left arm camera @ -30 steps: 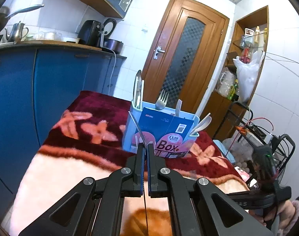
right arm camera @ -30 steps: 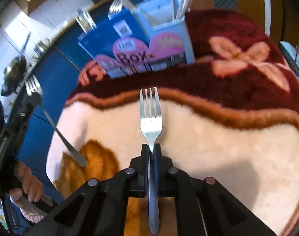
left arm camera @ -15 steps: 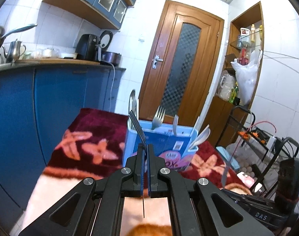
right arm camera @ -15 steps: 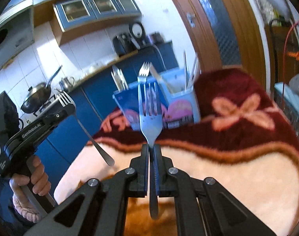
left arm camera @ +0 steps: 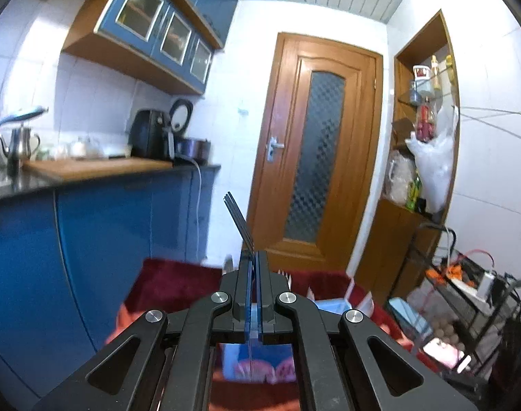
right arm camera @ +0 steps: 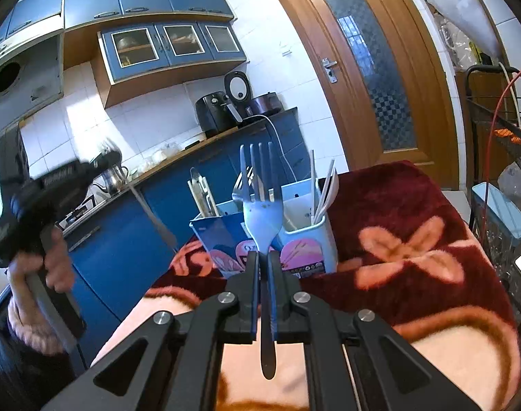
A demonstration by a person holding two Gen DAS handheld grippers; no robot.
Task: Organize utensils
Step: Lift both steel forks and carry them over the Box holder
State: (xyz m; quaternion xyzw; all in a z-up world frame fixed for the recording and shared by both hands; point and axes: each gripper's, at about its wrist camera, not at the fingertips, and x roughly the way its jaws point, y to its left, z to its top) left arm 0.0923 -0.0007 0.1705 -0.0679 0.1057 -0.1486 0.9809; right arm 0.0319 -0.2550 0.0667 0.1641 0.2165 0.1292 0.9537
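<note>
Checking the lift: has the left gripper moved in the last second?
Yes. The left gripper has risen and tipped upward: the utensil box, earlier above its jaws, now sits low beside them, and its fork crosses the door.

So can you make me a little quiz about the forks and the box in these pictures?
1. True or false: the right gripper is shut on a fork with its prongs pointing up.
2. What is the left gripper holding?
A. a spoon
B. another fork
C. nothing
3. Fill in: the utensil box stands on the dark red part of the ______.

Key
1. True.
2. B; in the right wrist view its handle hangs below that gripper.
3. Blanket; other utensils already stand in the box.
</note>
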